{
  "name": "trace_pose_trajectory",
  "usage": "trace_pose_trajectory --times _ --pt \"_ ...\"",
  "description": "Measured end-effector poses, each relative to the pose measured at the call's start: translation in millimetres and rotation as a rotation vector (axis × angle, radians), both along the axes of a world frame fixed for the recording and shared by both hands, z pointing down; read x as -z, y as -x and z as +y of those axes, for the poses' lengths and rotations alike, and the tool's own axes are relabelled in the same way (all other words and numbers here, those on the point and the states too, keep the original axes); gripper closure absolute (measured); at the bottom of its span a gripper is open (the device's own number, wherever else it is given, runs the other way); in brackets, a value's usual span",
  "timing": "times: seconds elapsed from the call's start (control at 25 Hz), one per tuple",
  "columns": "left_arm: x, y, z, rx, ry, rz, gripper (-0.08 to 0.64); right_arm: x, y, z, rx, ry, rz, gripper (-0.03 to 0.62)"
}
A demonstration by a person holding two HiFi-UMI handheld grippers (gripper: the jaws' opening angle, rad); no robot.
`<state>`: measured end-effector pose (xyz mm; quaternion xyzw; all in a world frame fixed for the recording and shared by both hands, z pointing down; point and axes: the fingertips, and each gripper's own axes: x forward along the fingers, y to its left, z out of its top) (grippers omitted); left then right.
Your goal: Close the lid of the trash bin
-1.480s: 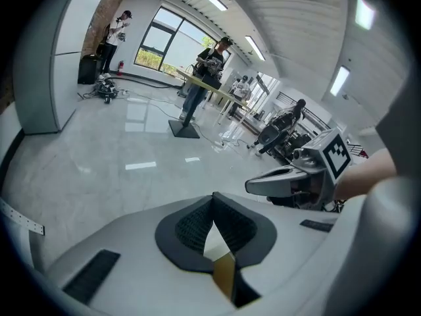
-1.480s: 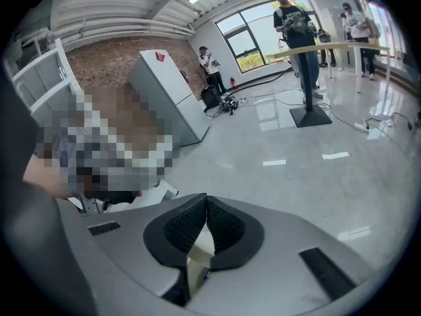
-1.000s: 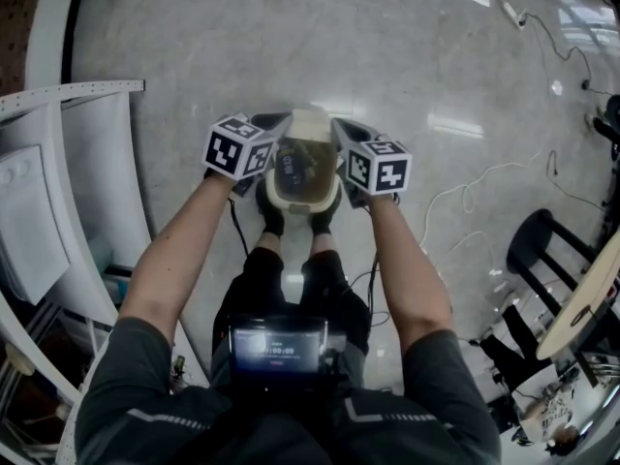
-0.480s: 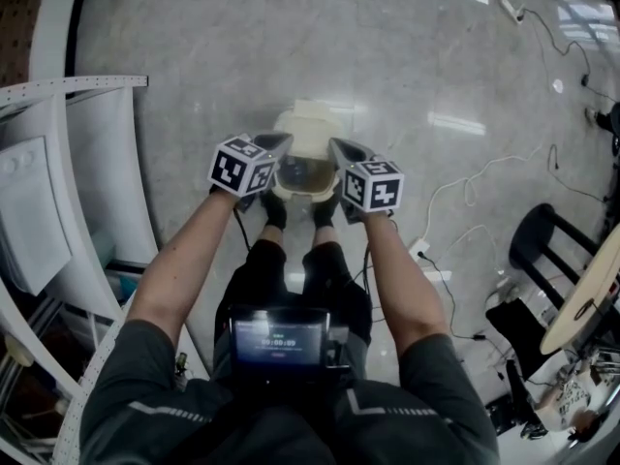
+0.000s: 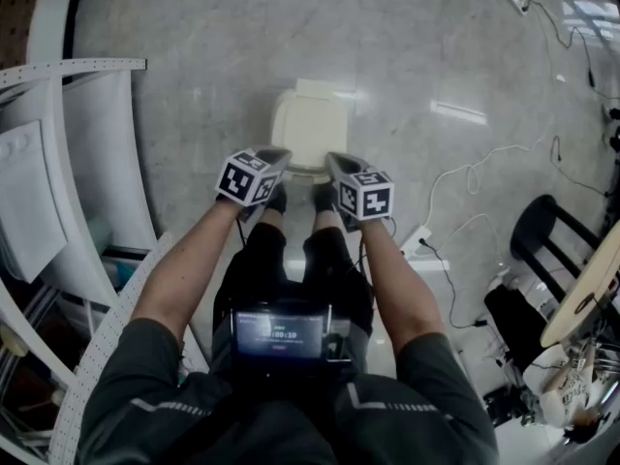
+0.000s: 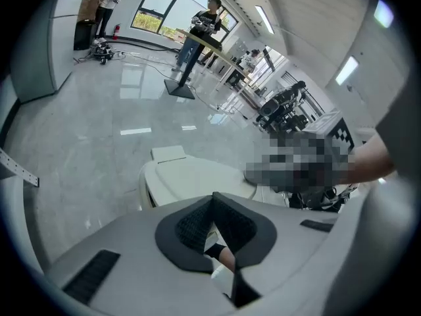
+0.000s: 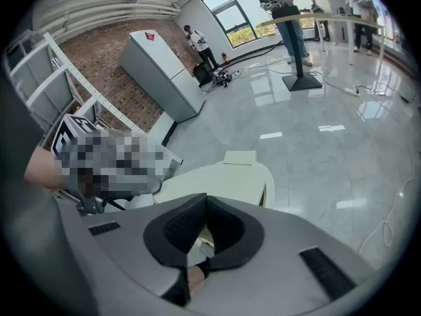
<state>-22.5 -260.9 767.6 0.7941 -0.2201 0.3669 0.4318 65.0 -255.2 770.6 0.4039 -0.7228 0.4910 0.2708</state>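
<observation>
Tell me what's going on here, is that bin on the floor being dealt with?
A person stands over a cream trash bin on the floor, with a gripper in each hand. The lid lies flat on the bin, closed. The left gripper and right gripper are by the bin's near edge, jaws together and holding nothing.

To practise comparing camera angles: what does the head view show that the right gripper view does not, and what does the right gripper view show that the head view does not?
Head view only: the screen at the person's chest and a black stool. Right gripper view only: a brick wall, a grey cabinet and windows. Both: the closed trash bin on the glossy floor.
</observation>
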Motion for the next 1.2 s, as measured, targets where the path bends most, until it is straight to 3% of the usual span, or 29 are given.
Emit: trace_pose_trajectory --times 0.68,0.88,1.2 --pt "-71 12 64 -0.023 0.063 -0.096 0.558 -69 14 64 0.061 0.114 0.042 0.581" --pt "-88 4 83 -0.037 0.102 -0.078 0.558 -89 17 73 0.091 0.132 0.047 0.581" --pt "-122 9 87 -0.064 0.127 -0.122 0.558 -118 17 83 0.076 0.172 0.058 0.581"
